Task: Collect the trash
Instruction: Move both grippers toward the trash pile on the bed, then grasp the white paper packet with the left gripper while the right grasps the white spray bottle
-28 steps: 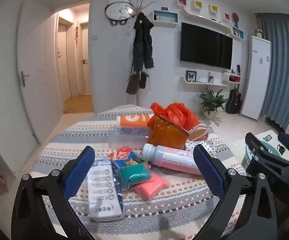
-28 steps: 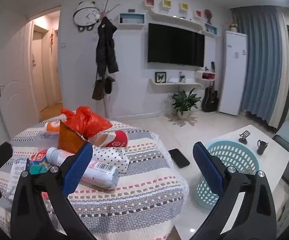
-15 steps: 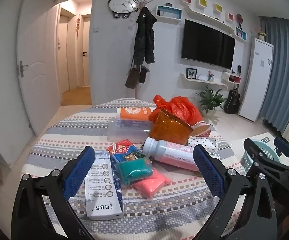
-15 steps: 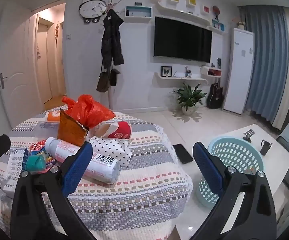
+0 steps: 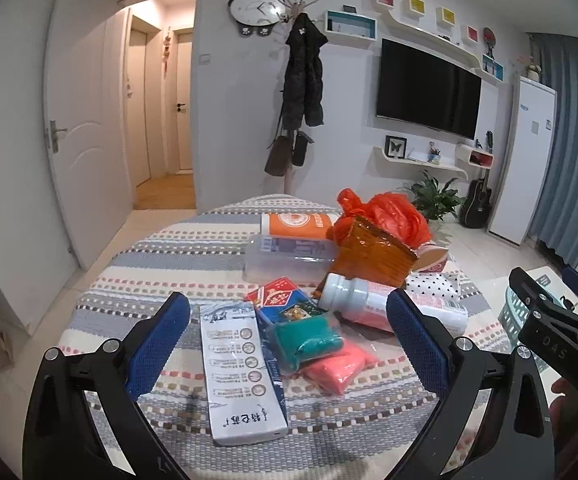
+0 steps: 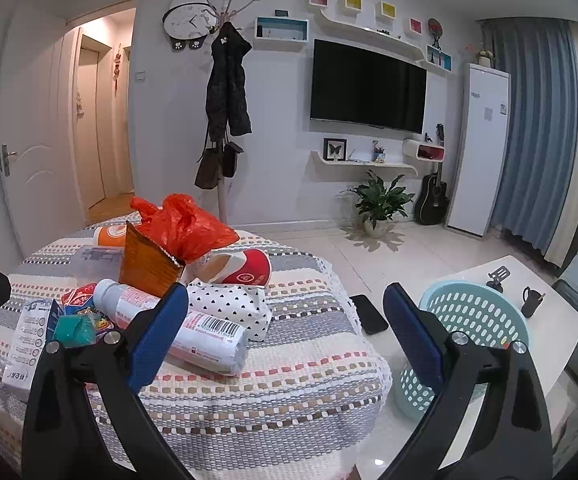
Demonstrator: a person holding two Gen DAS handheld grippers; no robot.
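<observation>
Trash lies in a pile on the round table with a striped cloth (image 5: 177, 264): a white flat box (image 5: 241, 368), a teal packet (image 5: 307, 336), a pink packet (image 5: 339, 366), a white and pink bottle (image 5: 389, 304), an orange bag (image 5: 385, 212) and a red paper cup (image 6: 241, 268). My left gripper (image 5: 287, 346) is open and empty, above the box and packets. My right gripper (image 6: 285, 334) is open and empty, over the table's right side; it also shows in the left wrist view (image 5: 557, 320). A light blue basket (image 6: 469, 320) stands right of the table.
A black phone (image 6: 369, 314) lies on the floor between table and basket. A white low table (image 6: 549, 308) with small dark objects is behind the basket. A clear box (image 5: 289, 258) and an orange tub (image 5: 297, 224) lie at the far side of the pile.
Both grippers have moved forward and a little lower toward the table; the pile looks nearer. Both stay open and empty.
</observation>
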